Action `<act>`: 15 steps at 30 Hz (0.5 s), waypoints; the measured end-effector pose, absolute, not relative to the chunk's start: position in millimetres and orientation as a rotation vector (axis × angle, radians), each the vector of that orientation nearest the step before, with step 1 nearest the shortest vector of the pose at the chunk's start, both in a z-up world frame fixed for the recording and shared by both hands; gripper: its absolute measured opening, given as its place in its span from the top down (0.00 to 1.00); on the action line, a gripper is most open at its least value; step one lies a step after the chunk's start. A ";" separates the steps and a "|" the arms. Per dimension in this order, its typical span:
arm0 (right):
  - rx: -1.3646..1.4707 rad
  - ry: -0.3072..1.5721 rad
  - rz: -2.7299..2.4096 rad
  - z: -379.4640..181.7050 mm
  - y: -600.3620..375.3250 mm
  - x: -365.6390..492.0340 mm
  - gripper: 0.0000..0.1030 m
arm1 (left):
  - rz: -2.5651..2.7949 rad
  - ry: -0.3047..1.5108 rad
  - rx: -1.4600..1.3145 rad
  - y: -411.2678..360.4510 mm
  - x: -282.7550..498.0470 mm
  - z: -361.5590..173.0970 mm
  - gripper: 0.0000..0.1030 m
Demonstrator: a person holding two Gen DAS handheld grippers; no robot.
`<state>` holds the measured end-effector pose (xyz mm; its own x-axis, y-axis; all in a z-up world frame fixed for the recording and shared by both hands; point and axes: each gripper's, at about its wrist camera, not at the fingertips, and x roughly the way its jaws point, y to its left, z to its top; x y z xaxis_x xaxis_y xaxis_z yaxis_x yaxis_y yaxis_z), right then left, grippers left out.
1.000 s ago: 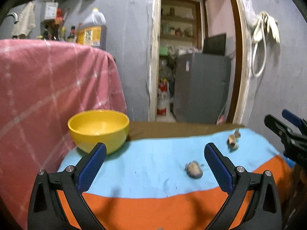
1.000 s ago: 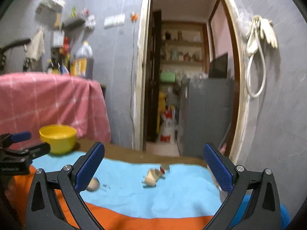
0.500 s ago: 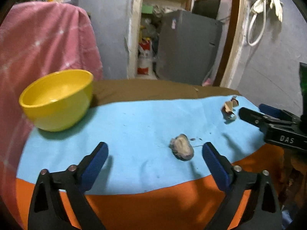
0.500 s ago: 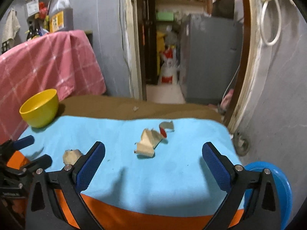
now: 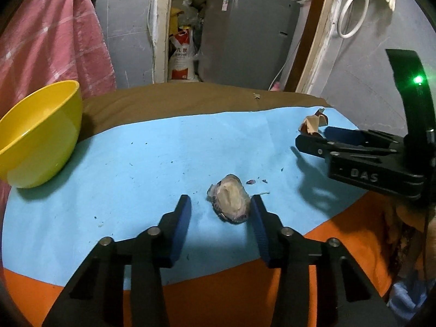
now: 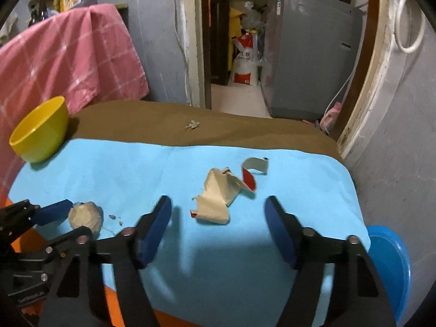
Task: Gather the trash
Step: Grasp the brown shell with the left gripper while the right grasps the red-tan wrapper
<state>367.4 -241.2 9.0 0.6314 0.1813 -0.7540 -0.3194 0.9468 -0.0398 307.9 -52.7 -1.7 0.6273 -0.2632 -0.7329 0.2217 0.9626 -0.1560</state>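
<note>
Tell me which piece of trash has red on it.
The torn paper scrap ahead of the right gripper: beige with a red curl. The rounded lump by the left gripper is pale and purplish.

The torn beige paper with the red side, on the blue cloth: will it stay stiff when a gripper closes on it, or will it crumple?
The torn paper scrap already lies creased and curled, so it will probably crumple, not resist. It looks thin, so likely very light and apt to slide on the blue cloth. The right gripper is closing, pads not yet on it.

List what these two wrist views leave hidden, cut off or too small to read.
- Blue basin, right wrist view: cut off by the table edge and lens rim.
- Small scrap on the brown cloth: too small to identify.
- Left gripper: whether its pads touch the crumpled lump is unclear.
</note>
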 end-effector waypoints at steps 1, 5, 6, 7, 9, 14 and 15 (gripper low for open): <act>-0.184 0.844 0.287 8.4 -239.3 369.6 0.50 | -0.279 0.849 -0.056 -52.8 308.2 -1.8 0.70; -0.208 0.861 0.295 5.2 -235.8 371.7 0.72 | -0.274 0.849 -0.064 -49.9 310.2 -2.1 0.82; -0.204 0.861 0.299 5.3 -236.7 371.6 0.77 | -0.274 0.848 -0.067 -49.3 310.2 -2.1 0.85; -0.200 0.861 0.303 5.9 -236.5 372.4 0.77 | -0.275 0.846 -0.069 -48.8 311.7 -1.7 0.86; -0.189 0.855 0.311 6.4 -238.4 371.0 0.79 | -0.276 0.842 -0.075 -48.4 312.5 -0.6 0.88; -0.202 0.796 0.297 13.9 -236.1 362.5 0.80 | -0.279 0.834 -0.097 -45.2 312.1 -0.7 0.88; -0.206 0.768 0.292 17.1 -236.3 358.2 0.80 | -0.279 0.831 -0.100 -44.6 312.0 -0.1 0.89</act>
<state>358.2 -236.3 17.1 0.6821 0.1835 -0.7079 -0.3325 0.9400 -0.0767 312.0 -44.6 -0.1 0.6401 -0.2830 -0.7143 0.2053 0.9589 -0.1959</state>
